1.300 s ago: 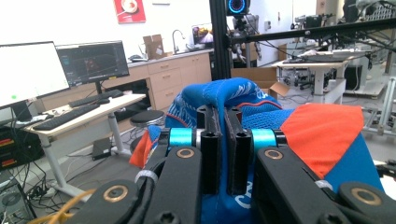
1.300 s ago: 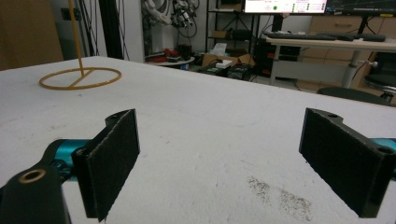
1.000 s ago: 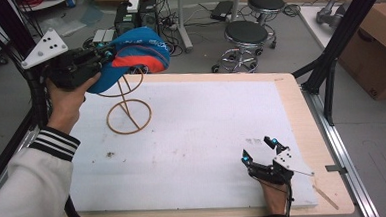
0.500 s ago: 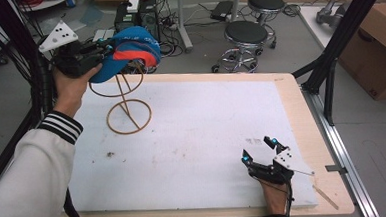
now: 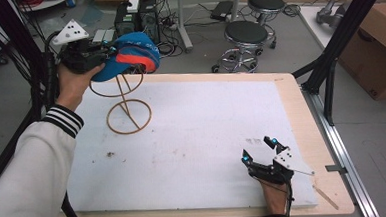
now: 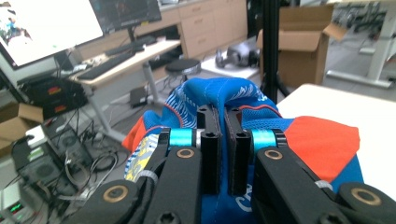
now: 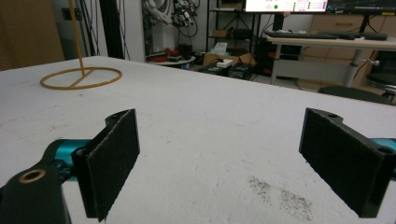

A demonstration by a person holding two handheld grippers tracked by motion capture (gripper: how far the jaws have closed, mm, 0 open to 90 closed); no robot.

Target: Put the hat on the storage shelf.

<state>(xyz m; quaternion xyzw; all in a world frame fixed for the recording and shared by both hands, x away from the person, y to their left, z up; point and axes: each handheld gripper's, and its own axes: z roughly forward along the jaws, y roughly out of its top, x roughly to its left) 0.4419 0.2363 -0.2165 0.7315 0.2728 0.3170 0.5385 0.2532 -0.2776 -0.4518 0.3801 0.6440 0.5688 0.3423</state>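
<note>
**A:** Stools and cabling are crowding the floor behind the white counter [image 5: 192, 138] in the high view. What is happening up there?

**B:** The left gripper [image 5: 100, 55] is holding a blue and orange cap [image 5: 130, 54] just above the top ring of the wire stand [image 5: 125, 104], at the counter's far left corner. The right gripper [image 5: 263, 152] is resting near the front right edge, well apart from it all.

**A:** And the left gripper view?

**B:** Its fingers [image 6: 210, 144] are clamping a fold of the cap's blue fabric [image 6: 224, 98], nearly together, with the orange panel spreading to the right.

**A:** The right gripper view?

**B:** Those fingers [image 7: 114, 158] are standing wide apart over bare counter, holding nothing. The stand's base ring [image 7: 80, 77] is lying far off on the left.

**A:** How should the cap go on?

**B:** I am judging that the crown needs centring over the top ring and lowering level. The stand is looking light, so any sideways drag could be tipping it. Releasing should be waiting until the cap is sitting on its own.
</note>
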